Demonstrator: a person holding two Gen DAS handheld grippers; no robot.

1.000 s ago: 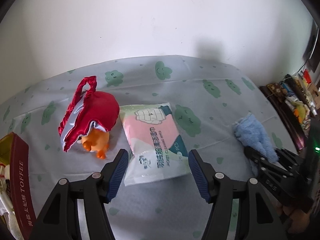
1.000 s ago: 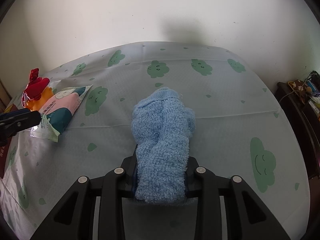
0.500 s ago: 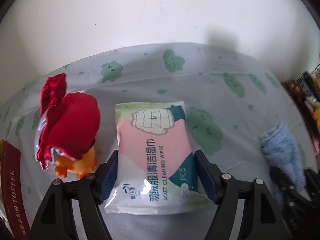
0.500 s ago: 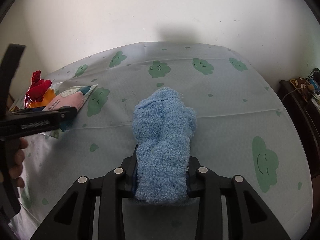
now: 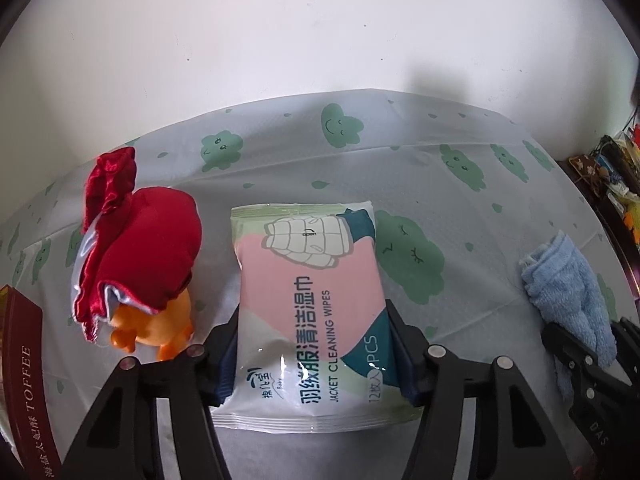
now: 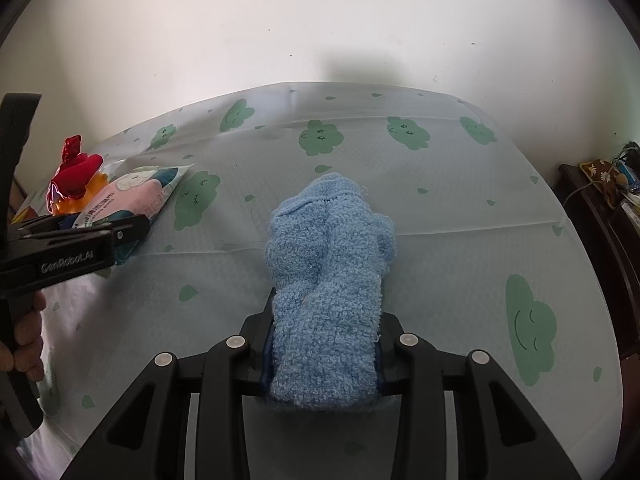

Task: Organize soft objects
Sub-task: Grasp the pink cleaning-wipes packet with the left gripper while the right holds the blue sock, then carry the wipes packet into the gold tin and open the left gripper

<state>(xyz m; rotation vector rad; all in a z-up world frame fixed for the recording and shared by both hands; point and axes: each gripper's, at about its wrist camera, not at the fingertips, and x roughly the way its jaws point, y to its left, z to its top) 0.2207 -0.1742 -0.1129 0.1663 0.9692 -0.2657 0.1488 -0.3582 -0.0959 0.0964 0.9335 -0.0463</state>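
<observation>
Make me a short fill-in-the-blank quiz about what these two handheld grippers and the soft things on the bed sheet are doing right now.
1. The right gripper is shut on a fluffy sock coloured ____.
2. The left gripper has one finger on each side of the pack of ____.
3. The plush toy beside that pack wears a hat coloured ____.
4. The sheet is printed with green ____.

Answers: blue; wipes; red; clouds
</observation>
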